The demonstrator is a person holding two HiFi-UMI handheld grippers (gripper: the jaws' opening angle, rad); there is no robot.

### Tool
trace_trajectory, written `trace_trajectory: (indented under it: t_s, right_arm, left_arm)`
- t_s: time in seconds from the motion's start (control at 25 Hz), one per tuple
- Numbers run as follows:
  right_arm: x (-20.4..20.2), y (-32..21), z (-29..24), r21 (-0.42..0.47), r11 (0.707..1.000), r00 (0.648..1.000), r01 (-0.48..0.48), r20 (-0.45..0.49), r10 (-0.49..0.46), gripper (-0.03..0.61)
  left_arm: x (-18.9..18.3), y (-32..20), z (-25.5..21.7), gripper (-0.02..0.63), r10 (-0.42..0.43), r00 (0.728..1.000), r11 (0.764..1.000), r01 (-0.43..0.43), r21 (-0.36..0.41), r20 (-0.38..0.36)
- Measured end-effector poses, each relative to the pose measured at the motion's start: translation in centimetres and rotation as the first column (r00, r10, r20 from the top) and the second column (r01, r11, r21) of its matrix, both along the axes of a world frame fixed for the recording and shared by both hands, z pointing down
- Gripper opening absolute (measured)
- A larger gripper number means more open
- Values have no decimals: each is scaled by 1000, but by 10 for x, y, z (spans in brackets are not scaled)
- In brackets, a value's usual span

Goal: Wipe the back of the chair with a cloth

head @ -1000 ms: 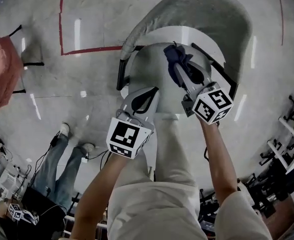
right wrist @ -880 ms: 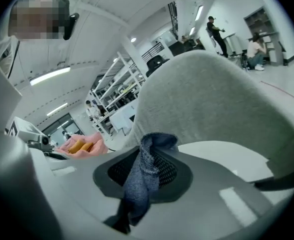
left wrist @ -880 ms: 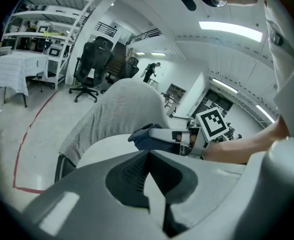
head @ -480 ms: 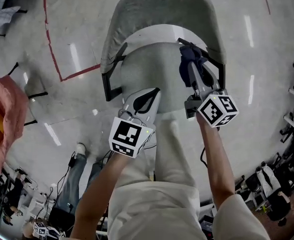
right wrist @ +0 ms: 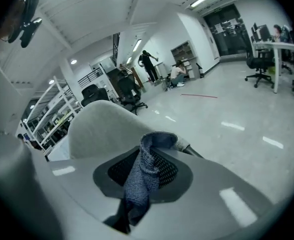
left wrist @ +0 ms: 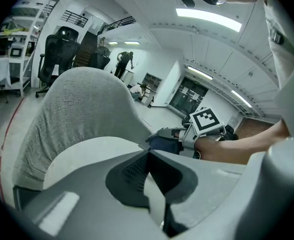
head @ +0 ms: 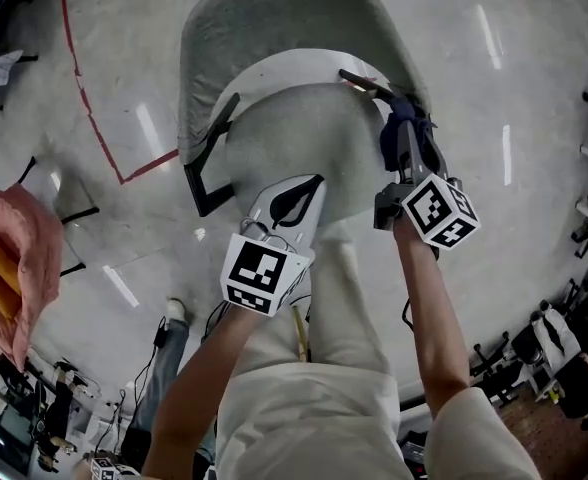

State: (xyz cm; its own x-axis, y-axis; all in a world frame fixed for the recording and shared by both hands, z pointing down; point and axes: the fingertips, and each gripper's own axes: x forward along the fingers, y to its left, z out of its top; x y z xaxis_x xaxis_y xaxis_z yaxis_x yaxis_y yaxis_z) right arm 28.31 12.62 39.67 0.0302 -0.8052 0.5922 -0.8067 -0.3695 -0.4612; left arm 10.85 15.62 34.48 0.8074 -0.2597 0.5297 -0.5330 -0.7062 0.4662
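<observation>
If the right tool (head: 408,144) drags its cloth (right wrist: 145,160) across the nubbly grey chair back (head: 264,18) as it is gripped now, I'd worry about two things. The dark blue cloth is pinched as a narrow bunched fold, with only a small loop standing past the jaw tips, so the hard tips might rub the upholstery instead of the fabric doing the wiping. The weave could also snag that loop and tug it out of the grip. The chair might shift on the glossy floor (head: 534,88) too, since nothing is steadying it.

Right now the cloth sits at the right-hand end of the back, just beside the black armrest (head: 366,81); I can't tell whether it touches either. The person's right forearm is stretched well forward, with the tool pointing away from the body and its marker cube facing up. The left tool (head: 292,200) is held closer in, with the elbow bent. It hangs over the front of the white seat (head: 274,138), jaws pressed together with nothing between them.
</observation>
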Motion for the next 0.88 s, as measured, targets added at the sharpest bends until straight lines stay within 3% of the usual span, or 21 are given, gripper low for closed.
trace_trajectory:
  t_s: [0.12,0.36,0.64,0.88]
  right_arm:
    - [11,-4,10,-27,999,1000,-30,0,30,74]
    - [26,-21,19,-123,992,992,3,-126,-19,74]
    - [36,-57,17,-107,994,987,17,-157,-34,74]
    - [21,-85,25,-112,990,975,90,-194,-110,74]
  left_arm:
    - [1,-4,2,1,-5,1000,1000,4,1,3]
    - [4,-13,2,1,-34,999,999,34,-8,6]
    - [-2,-28,7,1,-85,996,996,86,-23,15]
    - [-16,-44,16,1,-139,990,990,139,-35,20]
